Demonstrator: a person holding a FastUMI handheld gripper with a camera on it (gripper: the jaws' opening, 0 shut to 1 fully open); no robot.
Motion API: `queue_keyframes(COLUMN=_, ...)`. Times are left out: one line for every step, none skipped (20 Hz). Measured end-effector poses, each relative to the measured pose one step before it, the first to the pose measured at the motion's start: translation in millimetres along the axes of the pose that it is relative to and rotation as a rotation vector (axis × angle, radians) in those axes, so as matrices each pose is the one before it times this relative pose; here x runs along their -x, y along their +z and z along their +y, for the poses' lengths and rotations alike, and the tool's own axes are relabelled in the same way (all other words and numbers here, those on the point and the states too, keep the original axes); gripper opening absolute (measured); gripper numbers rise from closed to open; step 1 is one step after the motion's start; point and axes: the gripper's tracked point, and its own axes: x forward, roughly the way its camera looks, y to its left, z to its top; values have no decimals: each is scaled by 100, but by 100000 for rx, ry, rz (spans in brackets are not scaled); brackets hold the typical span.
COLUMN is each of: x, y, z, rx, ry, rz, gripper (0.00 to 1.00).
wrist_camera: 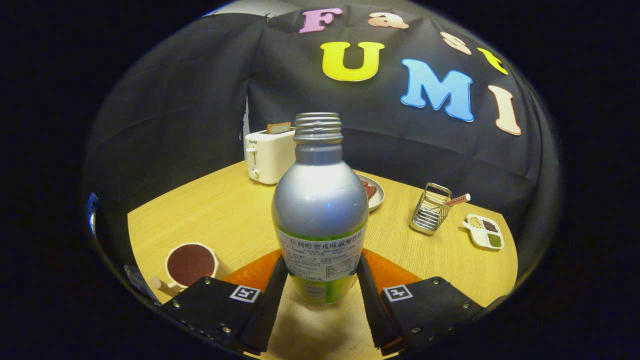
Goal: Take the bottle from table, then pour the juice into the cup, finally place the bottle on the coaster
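Gripper [320, 287] level, fingers clamping upright bottle [320, 210]; cup [190, 264] near left.

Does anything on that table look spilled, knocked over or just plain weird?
Nothing looks spilled or toppled. The bottle stands upright between the gripper jaws, which press its label from both sides, with the orange coaster right behind it. Its cap is off. The cup beside them already holds dark liquid.

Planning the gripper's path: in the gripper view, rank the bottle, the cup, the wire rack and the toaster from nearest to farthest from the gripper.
1. Bottle: upright between the fingers of the gripper, both pressing its sides.
2. Cup: just beyond the left finger.
3. Wire rack: farther, ahead to the right.
4. Toaster: farthest, behind the bottle, by the wall.
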Motion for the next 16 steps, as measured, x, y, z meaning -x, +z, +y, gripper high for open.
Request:
queue_keyframes(x=-606, y=10, z=-205, rx=685, ry=-601, rz=-762, gripper=75)
queue_keyframes(x=-620, y=-40, z=-113, rx=107, ry=-165, rz=-628, gripper=76)
queue_keyframes(x=-500, y=6, z=-104, rx=-353, ry=-52, rz=-711, gripper=76)
queue_keyframes(x=-506, y=-4, z=-119, rx=-423, ry=-63, rz=-714, gripper=76)
queue_keyframes(x=-412, y=-106, z=-171, rx=-339, ry=-219, rz=-158, gripper=76)
queue_keyframes(x=-424, y=-218, z=-107, rx=-513, ry=264, rz=162, gripper=76)
queue_keyframes(x=-304, y=-167, z=-102, rx=-498, ry=-362, rz=-105, gripper=77)
queue_keyframes(x=-342, y=-77, z=-283, rx=-380, ry=-620, rz=-322, gripper=77)
queue_keyframes(x=-318, y=17, z=-267, rx=-500, ry=-669, rz=-399, gripper=77)
queue_keyframes(x=-195, y=-225, z=-24, rx=-889, ry=-206, rz=-33, gripper=78)
queue_keyframes(x=-175, y=-22, z=5, rx=-1110, ry=328, rz=-351, gripper=78)
queue_keyframes(x=-146, y=-167, z=47, rx=-1188, ry=446, rz=-23, gripper=78)
queue_keyframes(x=-196, y=-56, z=78, rx=-864, ry=347, rz=-522, gripper=79)
queue_keyframes(x=-187, y=-66, z=-5, rx=-504, ry=-59, rz=-376, gripper=80)
queue_keyframes(x=-136, y=-71, z=45, rx=-291, ry=-123, rz=-415, gripper=80)
queue_keyframes(x=-203, y=-240, z=85, rx=-233, ry=61, rz=62, gripper=80)
